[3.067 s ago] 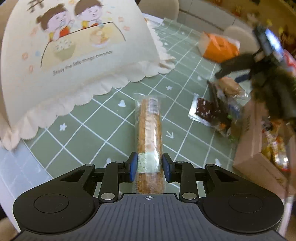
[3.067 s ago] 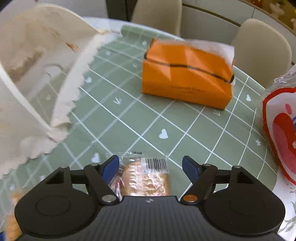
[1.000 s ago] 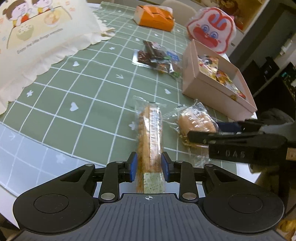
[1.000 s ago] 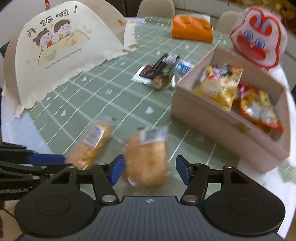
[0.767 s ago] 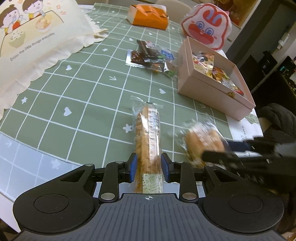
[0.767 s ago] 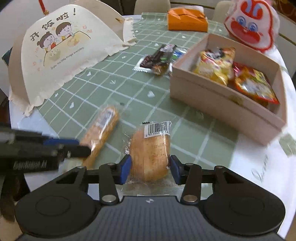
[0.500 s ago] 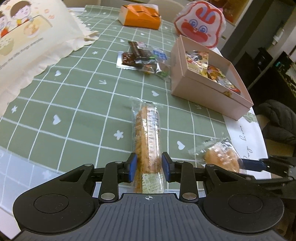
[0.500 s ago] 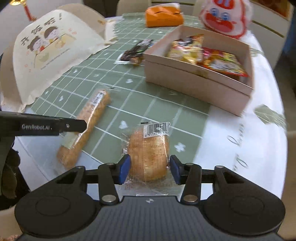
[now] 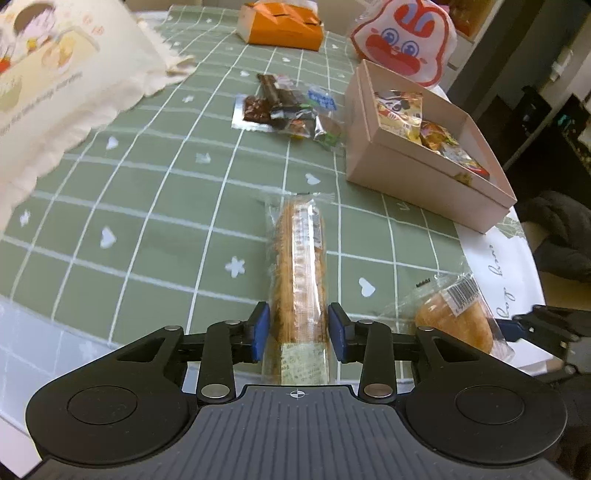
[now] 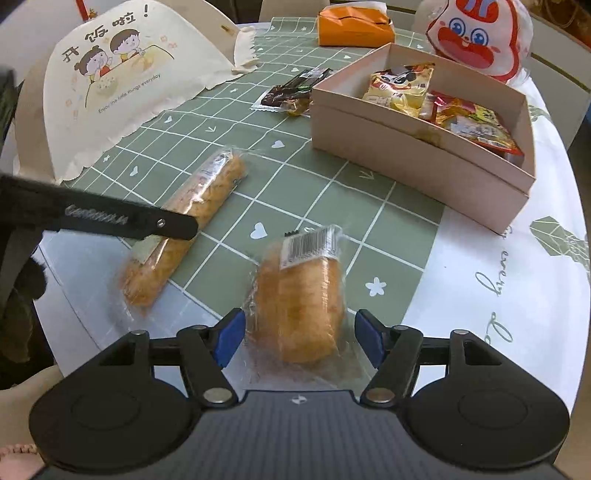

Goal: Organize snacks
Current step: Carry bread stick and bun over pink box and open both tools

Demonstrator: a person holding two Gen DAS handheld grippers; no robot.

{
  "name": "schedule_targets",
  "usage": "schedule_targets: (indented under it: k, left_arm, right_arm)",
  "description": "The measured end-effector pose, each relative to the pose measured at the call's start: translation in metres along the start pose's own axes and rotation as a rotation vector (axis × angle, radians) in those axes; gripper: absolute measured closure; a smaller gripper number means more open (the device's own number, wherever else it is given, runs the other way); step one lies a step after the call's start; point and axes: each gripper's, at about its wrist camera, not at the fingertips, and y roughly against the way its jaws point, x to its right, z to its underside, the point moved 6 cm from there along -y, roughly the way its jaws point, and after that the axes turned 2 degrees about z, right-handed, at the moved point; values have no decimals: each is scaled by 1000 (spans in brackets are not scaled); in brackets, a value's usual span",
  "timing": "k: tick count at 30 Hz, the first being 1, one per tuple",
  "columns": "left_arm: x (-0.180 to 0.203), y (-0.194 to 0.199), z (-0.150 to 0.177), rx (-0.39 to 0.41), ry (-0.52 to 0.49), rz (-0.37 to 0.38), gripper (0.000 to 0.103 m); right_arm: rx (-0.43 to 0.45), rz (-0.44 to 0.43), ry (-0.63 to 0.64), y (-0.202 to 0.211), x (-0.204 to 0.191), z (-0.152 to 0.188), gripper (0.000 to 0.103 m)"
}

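Green checked tablecloth (image 9: 155,192) with white hearts and flowers covers a round table; its near edge is pale and its right edge is white with cursive lettering. At the far side sit an orange tissue box (image 10: 352,27) and a red-and-white rabbit-face bag (image 10: 476,35). A cream mesh food cover (image 10: 129,81) printed with two cartoon children stands at the left. A shallow pink cardboard box (image 10: 417,147) holding bright snack packets rests on the right, with a small heap of dark wrapped sweets (image 9: 288,110) just beside its left wall.

Two wrapped breads lie near the table's front edge. The long bread stick (image 9: 300,266) lies flat, its long axis running straight away from the left gripper (image 9: 299,328), whose blue pads stand slightly off its near end while the jaws are opening. The shorter, rounder bun (image 10: 299,299) lies to its right, barcode end pointing away toward the box. It lies between the blue pads of the right gripper (image 10: 299,338), clear of both; those jaws are opening too.
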Motion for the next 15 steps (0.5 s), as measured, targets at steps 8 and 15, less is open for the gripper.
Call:
schedule_targets:
  k: [8,15]
  left_arm:
    - [-2,-5,-1,-24,38,25,62]
    - [10,-9,1,-25,-40,-39,62]
  right_arm:
    - [-3,-14,-26,-8,-1,1,28]
    - [29,-4,-23,-6,-2,6,28]
